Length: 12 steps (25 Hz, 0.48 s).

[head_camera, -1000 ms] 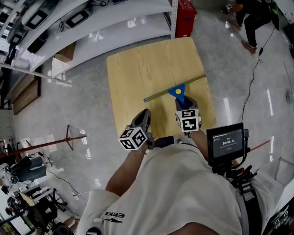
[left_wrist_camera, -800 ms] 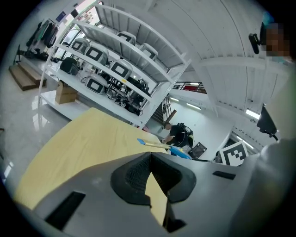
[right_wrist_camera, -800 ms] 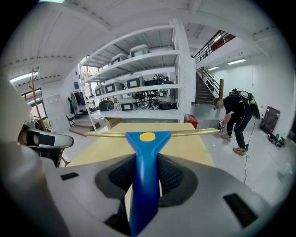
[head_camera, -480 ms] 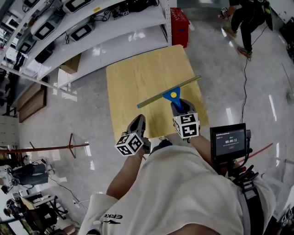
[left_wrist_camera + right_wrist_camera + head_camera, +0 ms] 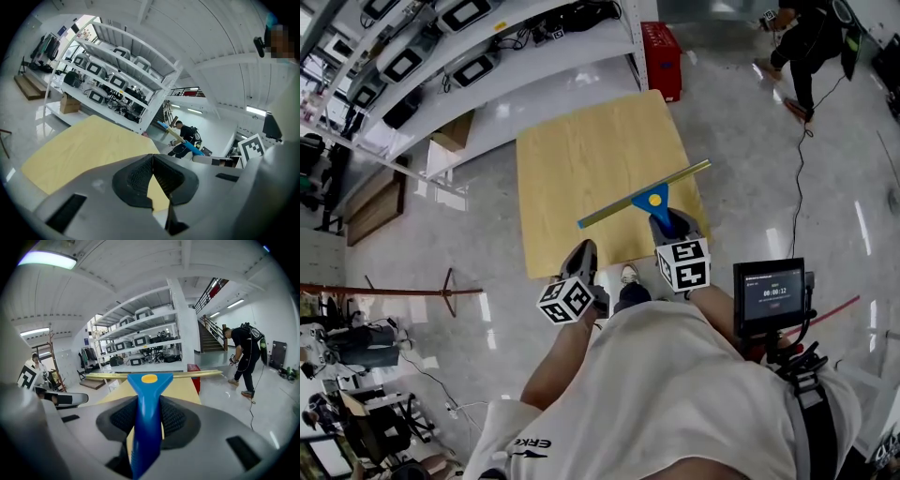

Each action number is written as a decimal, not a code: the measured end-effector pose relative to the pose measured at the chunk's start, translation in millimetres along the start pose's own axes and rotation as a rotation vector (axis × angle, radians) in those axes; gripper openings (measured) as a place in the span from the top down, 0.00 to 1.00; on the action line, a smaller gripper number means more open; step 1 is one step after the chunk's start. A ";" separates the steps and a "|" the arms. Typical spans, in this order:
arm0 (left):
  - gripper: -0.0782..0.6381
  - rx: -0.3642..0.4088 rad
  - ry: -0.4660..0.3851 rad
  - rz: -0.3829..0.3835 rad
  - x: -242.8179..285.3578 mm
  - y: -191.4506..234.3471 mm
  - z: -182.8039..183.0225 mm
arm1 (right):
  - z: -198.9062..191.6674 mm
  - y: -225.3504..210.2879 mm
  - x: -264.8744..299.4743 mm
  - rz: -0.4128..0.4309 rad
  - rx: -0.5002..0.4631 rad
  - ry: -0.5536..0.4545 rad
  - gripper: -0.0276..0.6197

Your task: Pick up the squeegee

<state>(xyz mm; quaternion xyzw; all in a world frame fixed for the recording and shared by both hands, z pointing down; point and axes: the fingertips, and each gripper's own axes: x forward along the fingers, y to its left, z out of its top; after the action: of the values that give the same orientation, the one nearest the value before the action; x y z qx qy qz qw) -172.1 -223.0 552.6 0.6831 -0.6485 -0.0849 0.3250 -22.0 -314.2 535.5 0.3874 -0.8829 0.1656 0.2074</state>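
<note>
The squeegee [image 5: 652,198], with its blue plastic handle and long yellow-green blade, sits in our right claw [image 5: 668,225]. In the right gripper view the handle [image 5: 147,399] runs straight out between the two dark pads, which are clamped on it from either side. The handle points away from us along the claw's own line. The blade lies crosswise to it, its long axis running from near left to far right in the head view, and its far-right tip reaches past the right edge of the square pale-wood desk [image 5: 581,150]. We judge the blade is clear of the desk top, so the pick-up looks done or nearly so, though no view shows the gap plainly.

Our left claw [image 5: 584,255] hangs to the left of the right one, over the near edge of the desk and apart from the squeegee. Its jaws are together with nothing between them, as the left gripper view [image 5: 151,159] shows. The right hand is therefore the one that matters. Any coming move turns on holding the wide blade level, since its weight sits out beyond the pads.
</note>
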 end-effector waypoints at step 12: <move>0.88 0.085 -0.069 0.067 -56.8 -24.2 -12.1 | -9.5 15.6 -53.2 0.098 0.074 -0.092 0.76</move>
<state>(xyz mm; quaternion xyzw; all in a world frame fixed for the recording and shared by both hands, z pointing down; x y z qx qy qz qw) -153.6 -166.8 531.2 0.6708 -0.6849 -0.0697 0.2757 1.2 -267.1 515.2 0.3585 -0.9026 0.1901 0.1436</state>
